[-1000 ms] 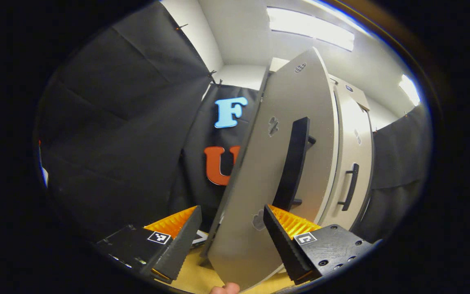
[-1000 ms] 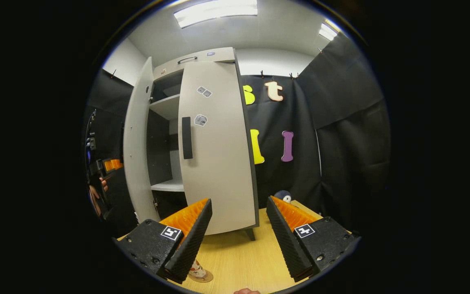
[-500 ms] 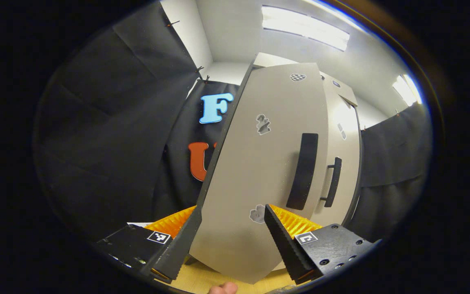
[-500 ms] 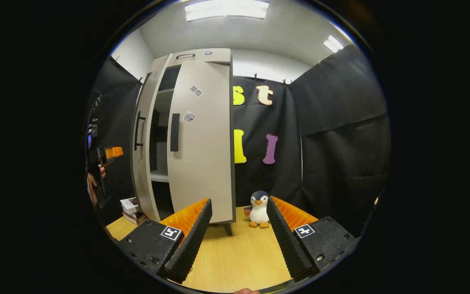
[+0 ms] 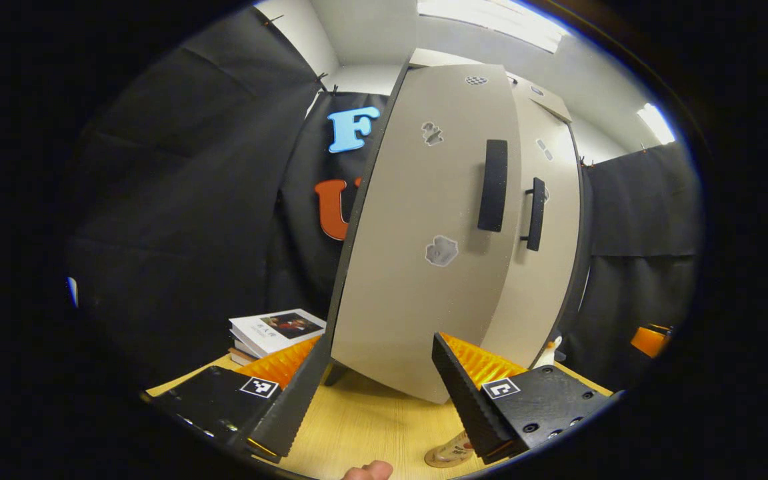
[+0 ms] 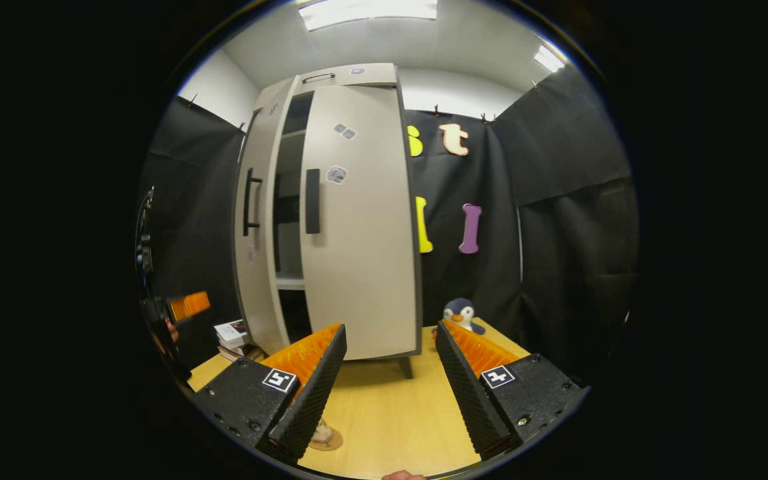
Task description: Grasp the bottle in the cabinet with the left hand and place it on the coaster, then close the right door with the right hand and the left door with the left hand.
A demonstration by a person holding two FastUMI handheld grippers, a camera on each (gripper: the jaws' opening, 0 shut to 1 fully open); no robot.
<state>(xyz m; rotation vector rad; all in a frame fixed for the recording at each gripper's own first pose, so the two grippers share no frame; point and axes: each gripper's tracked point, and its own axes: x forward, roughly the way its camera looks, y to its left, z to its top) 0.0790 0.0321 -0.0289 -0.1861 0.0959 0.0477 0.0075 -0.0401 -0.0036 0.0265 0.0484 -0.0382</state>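
Here the left gripper [image 5: 371,393] hangs low over the wooden table [image 5: 371,427], fingers spread wide with nothing between them, facing the left door [image 5: 424,253] of the cabinet [image 6: 327,213]. In the right gripper view that door stands nearly closed, a dark gap left between it and the right door [image 6: 364,240], with shelves visible inside. The right gripper [image 6: 387,390] also has its fingers wide apart and empty, near the table's front. The bottle [image 6: 322,433] stands on the coaster [image 6: 331,441] on the table, just beside the right gripper's left finger. A stack of books [image 5: 274,330] lies left of the cabinet; a toy penguin [image 6: 461,313] sits on the far right.
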